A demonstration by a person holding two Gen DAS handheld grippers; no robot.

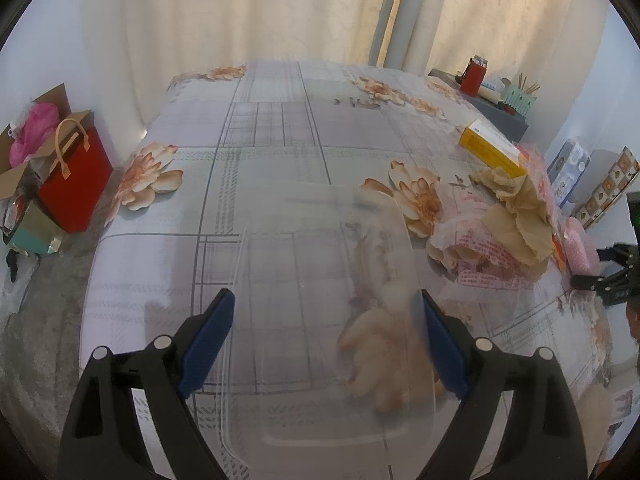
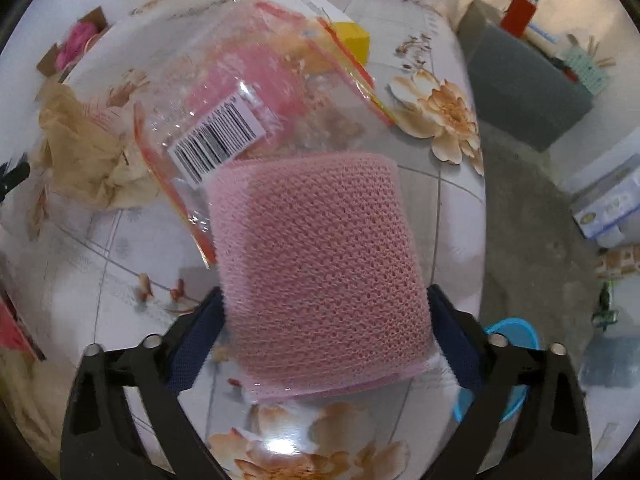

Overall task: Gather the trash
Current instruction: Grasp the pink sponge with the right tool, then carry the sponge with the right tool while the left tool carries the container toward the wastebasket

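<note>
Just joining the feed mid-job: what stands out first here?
A pink mesh sponge in clear packaging fills the right wrist view, between the right gripper jaws. In the left view, a clear plastic lid spans the left gripper, with crumpled paper wrappers on the floral tablecloth beyond.

Soft daylight filters through the curtains [image 1: 248, 4] at the top of the left wrist view, leaving the scene evenly lit with faint shadows. Both views are round fisheye pictures, black at the corners, with straight lines bowed near the rim. The clear lid [image 1: 324, 320] near the lens is smeared and hazy. The right wrist view shows motion blur and a white glare spot [image 2: 280, 446] at bottom centre.
</note>
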